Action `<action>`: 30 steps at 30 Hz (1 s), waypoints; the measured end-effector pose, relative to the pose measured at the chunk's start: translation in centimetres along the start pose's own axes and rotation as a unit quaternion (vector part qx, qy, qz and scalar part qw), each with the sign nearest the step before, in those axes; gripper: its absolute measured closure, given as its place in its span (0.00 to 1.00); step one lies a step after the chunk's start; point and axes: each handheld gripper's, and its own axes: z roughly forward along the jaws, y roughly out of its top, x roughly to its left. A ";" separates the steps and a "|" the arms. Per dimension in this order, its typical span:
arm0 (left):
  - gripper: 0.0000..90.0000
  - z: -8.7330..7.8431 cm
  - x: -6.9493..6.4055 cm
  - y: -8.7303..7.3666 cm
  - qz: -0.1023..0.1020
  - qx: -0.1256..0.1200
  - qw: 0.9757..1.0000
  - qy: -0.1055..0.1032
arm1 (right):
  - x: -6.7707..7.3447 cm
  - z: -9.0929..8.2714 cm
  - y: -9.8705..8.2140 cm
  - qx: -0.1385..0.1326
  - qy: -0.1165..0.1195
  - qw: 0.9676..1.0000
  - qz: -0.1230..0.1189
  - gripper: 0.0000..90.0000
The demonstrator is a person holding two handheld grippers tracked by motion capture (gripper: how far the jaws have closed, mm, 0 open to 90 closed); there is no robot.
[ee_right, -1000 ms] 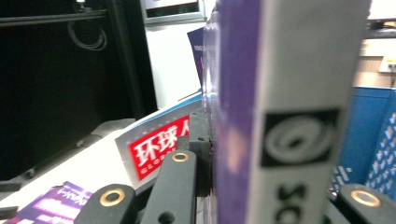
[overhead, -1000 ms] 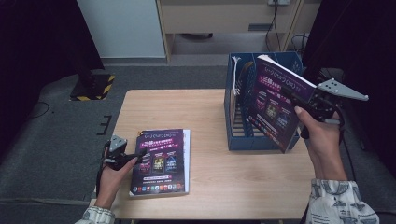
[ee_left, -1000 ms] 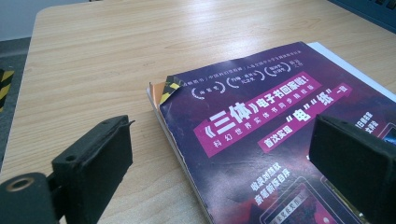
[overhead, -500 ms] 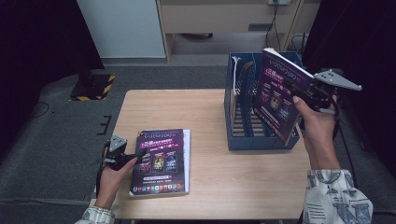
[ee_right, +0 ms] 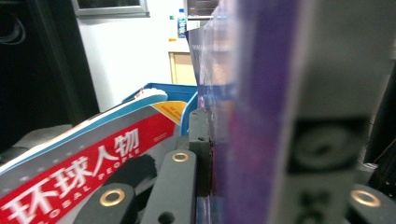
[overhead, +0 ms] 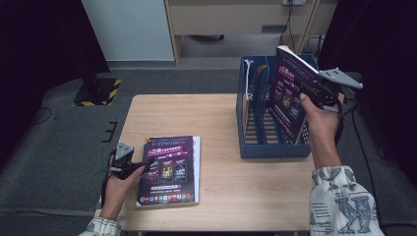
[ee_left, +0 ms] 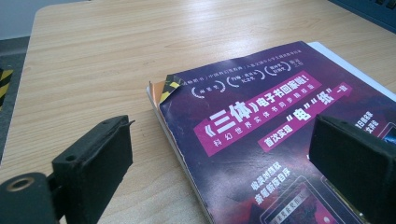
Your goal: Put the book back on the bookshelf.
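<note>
Clamped on a purple magazine [overhead: 290, 96], the right gripper [overhead: 314, 93] holds it upright at the upper right of the high view, its lower edge inside the blue file rack [overhead: 255, 142]. In the right gripper view the jaws pinch the cover [ee_right: 261, 116] edge-on, and a red-titled magazine [ee_right: 93, 158] already leans in the rack at lower left. The left gripper [overhead: 140, 166], jaws apart, rests at the left edge of the purple stack [overhead: 169, 169] lying flat at lower centre of the table [overhead: 221, 118]; in the left gripper view one jaw stands over the cover [ee_left: 261, 126], the other beside it. By my reading this magazine is nearly filed, with the stack left to do. Against the earlier frames, the held magazine has moved right and further over the rack; the left hand has not shifted.
</note>
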 end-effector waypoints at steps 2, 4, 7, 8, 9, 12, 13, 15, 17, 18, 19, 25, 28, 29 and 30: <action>0.06 0.0 0.0 0.0 0.001 0.000 1.000 0.000 | 0.0 0.5 -0.2 0.000 -0.005 1.000 0.001 0.91; 0.06 0.0 0.0 0.0 0.001 0.001 1.000 -0.001 | 0.1 0.9 -0.4 -0.001 -0.010 1.000 -0.001 0.91; 0.06 0.0 0.0 0.0 0.000 0.000 1.000 -0.001 | 0.2 1.6 -0.7 -0.005 -0.020 1.000 0.001 0.91; 0.07 0.0 0.0 0.0 -0.001 0.000 1.000 -0.001 | 0.2 1.8 -0.8 -0.006 -0.023 1.000 0.001 0.91; 0.07 0.0 0.0 0.0 -0.001 0.000 1.000 -0.001 | 0.2 2.0 -0.9 -0.006 -0.023 1.000 0.002 0.91; 0.07 0.1 0.0 -0.1 -0.001 0.001 1.000 -0.002 | 0.2 2.8 -1.3 -0.005 -0.027 1.000 0.005 0.91; 0.07 0.1 0.0 -0.1 0.000 0.001 1.000 -0.002 | 0.3 3.1 -1.5 -0.004 -0.027 1.000 0.005 0.91; 0.07 0.1 0.0 -0.1 0.000 0.003 1.000 -0.002 | 0.5 3.6 -1.8 -0.002 -0.027 1.000 0.005 0.91; 0.07 0.1 0.0 -0.1 0.001 0.002 1.000 -0.003 | 0.5 4.1 -2.1 -0.001 -0.025 1.000 0.007 0.91; 0.07 0.1 0.0 -0.1 0.001 0.002 1.000 -0.002 | 0.6 4.4 -2.4 -0.001 -0.026 1.000 0.008 0.91; 0.07 0.1 -0.1 -0.1 0.001 0.002 1.000 -0.003 | 0.6 4.6 -2.6 -0.002 -0.026 1.000 0.010 0.91; 0.07 0.2 -0.1 -0.1 0.001 0.003 1.000 -0.004 | 0.7 5.6 -3.6 -0.009 -0.026 1.000 0.008 0.91; 0.07 0.2 -0.1 -0.1 0.002 0.003 1.000 -0.004 | 0.8 5.8 -4.1 -0.016 -0.030 0.999 0.013 0.91; 0.07 0.2 -0.1 -0.1 0.002 0.003 1.000 -0.004 | 0.8 5.9 -4.3 -0.019 -0.032 0.999 0.015 0.91; 0.07 0.2 -0.1 -0.1 0.002 0.003 1.000 -0.004 | 0.8 6.0 -4.5 -0.020 -0.031 0.999 0.014 0.91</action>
